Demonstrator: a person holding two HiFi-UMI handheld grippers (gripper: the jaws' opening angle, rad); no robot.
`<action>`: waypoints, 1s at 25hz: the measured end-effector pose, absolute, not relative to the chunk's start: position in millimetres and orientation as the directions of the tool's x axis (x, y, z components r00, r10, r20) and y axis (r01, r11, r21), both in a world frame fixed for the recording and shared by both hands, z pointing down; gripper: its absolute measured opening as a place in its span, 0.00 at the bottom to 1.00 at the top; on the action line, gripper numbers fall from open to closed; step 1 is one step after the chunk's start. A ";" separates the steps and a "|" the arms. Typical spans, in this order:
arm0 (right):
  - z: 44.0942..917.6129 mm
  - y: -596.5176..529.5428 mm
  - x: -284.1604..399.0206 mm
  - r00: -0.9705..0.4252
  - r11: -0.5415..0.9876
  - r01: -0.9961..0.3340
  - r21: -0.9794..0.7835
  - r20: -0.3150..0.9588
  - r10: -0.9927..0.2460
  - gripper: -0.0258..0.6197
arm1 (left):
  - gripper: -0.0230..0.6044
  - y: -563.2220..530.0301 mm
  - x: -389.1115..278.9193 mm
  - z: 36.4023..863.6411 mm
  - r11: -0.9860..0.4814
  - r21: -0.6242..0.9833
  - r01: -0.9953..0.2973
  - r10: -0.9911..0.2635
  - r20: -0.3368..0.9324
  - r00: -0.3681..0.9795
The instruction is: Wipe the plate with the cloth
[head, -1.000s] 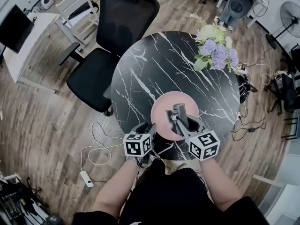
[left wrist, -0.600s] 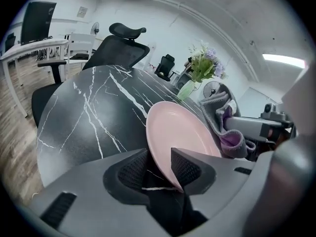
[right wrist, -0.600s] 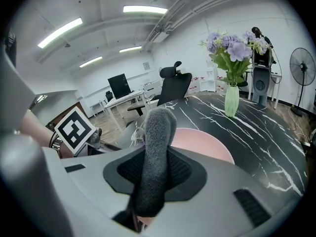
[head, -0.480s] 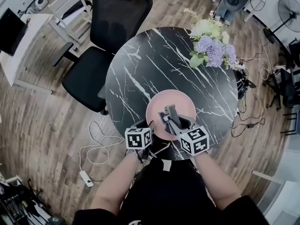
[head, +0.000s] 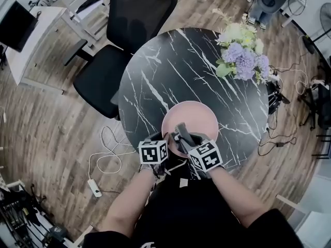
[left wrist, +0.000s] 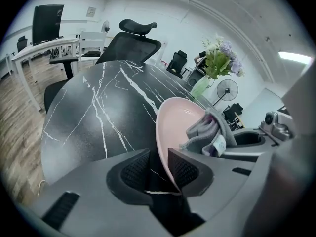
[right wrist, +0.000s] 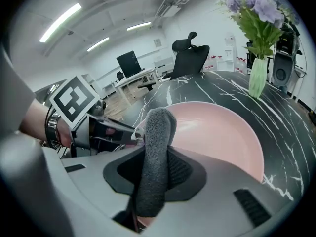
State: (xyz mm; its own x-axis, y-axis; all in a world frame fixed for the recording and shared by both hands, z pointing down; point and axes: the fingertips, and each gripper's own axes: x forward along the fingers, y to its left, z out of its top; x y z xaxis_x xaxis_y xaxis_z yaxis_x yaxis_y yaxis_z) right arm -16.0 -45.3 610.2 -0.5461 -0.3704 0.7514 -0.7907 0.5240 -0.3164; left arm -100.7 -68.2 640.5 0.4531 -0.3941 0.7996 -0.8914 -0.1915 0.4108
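At the near edge of the marble table (head: 155,76) sits the pink plate (head: 199,115), with bare top beyond it up to the flowers (head: 240,56). Your left gripper (left wrist: 158,164) is closing, the plate's rim between its jaws (only its own view shows this). Your right gripper (right wrist: 155,169) clamps the grey cloth (right wrist: 157,132) over the plate's near side.

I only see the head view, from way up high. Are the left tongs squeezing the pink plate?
Observer: Not yet. The rim of the plate sits between the left tongs, which are closing but not squeezing it.
Operator: What's the grey thing in the right tongs?
Observer: A fuzzy cloth, pinched tight.
Operator: Are the flowers in anything?
Observer: Yes, a pale green vase.
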 end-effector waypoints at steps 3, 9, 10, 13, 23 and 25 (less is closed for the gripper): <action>616.3 -40.0 -24.1 -0.556 0.548 -0.770 -0.326 0.764 -0.327 0.21 | 0.15 -69.2 -99.4 640.5 -0.170 0.412 -0.895 -0.399 0.802 0.445; 621.3 -28.7 -31.0 -0.572 0.585 -0.734 -0.346 0.779 -0.257 0.21 | 0.13 -70.1 -99.3 641.6 -0.129 0.415 -0.901 -0.417 0.801 0.429; 623.2 -26.0 -30.8 -0.574 0.586 -0.729 -0.353 0.782 -0.243 0.21 | 0.13 -70.3 -99.4 641.4 -0.125 0.416 -0.901 -0.421 0.800 0.428; 629.9 -14.1 -30.8 -0.575 0.600 -0.710 -0.369 0.795 -0.191 0.21 | 0.12 -69.9 -100.2 641.7 -0.105 0.421 -0.901 -0.433 0.797 0.422; 638.3 8.1 -18.6 -0.537 0.720 -0.618 -0.316 0.838 -0.093 0.21 | 0.11 -72.6 -99.9 640.8 -0.079 0.405 -0.911 -0.463 0.794 0.393; 637.4 11.5 -13.2 -0.525 0.740 -0.599 -0.307 0.848 -0.073 0.21 | 0.11 -72.2 -100.2 641.6 -0.068 0.414 -0.908 -0.462 0.794 0.396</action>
